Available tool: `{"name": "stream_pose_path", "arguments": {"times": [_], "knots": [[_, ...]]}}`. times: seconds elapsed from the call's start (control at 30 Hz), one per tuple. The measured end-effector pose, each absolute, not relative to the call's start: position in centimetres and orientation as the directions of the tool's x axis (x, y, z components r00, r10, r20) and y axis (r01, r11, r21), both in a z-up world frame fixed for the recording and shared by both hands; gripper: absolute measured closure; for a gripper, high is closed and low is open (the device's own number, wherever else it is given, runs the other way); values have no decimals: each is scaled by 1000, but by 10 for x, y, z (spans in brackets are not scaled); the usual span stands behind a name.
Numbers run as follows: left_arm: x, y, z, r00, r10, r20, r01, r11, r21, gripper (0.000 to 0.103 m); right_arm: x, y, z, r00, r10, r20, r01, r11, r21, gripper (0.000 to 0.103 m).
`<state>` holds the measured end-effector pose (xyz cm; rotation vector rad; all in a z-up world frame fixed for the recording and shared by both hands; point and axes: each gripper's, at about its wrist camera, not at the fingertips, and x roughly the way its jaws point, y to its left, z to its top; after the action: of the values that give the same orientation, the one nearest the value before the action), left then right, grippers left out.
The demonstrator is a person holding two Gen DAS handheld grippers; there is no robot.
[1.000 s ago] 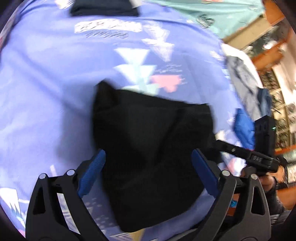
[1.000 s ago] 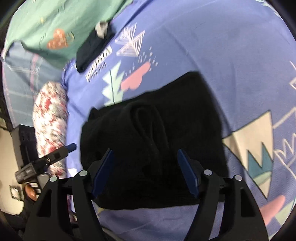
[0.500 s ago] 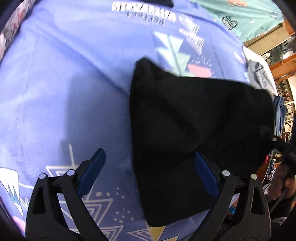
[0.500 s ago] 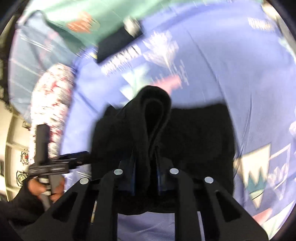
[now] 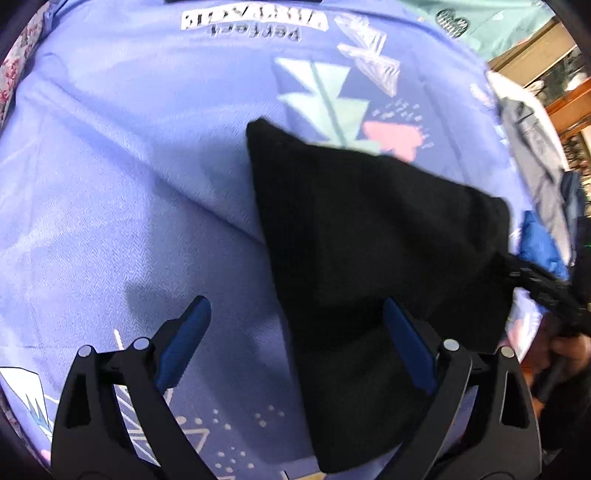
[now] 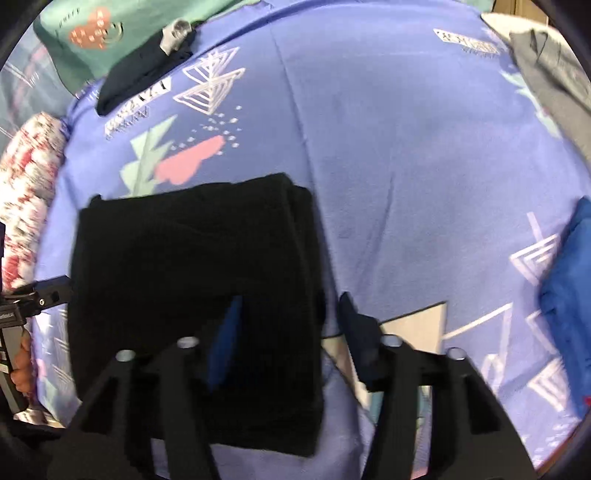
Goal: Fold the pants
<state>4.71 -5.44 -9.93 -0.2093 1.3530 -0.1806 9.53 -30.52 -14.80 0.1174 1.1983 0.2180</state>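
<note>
Resting folded on the bed [image 6: 388,147], black pants [image 6: 192,288] could unfold if either gripper, left [image 5: 295,332] or right [image 6: 288,332], jaws apart, snags an edge

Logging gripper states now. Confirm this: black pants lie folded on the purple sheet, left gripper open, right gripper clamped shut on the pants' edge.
One error: the right gripper is open, its fingers apart astride the black pants' edge, as the right wrist view shows. The pants do lie folded on the purple sheet, and the left gripper is open.

Black folded pants [image 6: 192,280], periwinkle bedsheet [image 6: 388,140] printed with mint, pink and white geometric shapes, black grippers with blue finger pads [image 5: 183,343], teal pillowcase [image 6: 96,29] bearing a red heart, red-and-white floral cushion [image 6: 31,177], royal-blue garment [image 6: 569,295]
</note>
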Motion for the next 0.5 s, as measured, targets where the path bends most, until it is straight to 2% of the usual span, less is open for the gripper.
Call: {"name": "stream_pose_path", "arguments": {"times": [0.07, 0.17, 0.2, 0.27, 0.37, 0.5], "knots": [[50, -55, -99, 200, -242, -949, -7, 969, -248, 8, 96, -309, -135, 338, 231, -912, -96, 973, 211, 48], [55, -55, -91, 228, -261, -938, -3, 963, -268, 8, 96, -303, -107, 446, 145, -883, -116, 988, 104, 49], [59, -55, -88, 237, -251, -939, -6, 966, -259, 8, 99, -299, -103, 472, 147, -869, -125, 987, 98, 56], [71, -52, -87, 255, -205, -945, -44, 974, -224, 8, 110, -292, -103, 468, 182, -865, -143, 981, 129, 96], [85, -49, -88, 291, -108, -951, -88, 986, -139, 8, 125, -282, -117, 461, 164, -872, -167, 981, 96, 96], [96, -58, -109, 243, 21, -970, -48, 999, 9, 6, 137, -285, -153, 380, 30, -925, -139, 990, -25, 96]]}}
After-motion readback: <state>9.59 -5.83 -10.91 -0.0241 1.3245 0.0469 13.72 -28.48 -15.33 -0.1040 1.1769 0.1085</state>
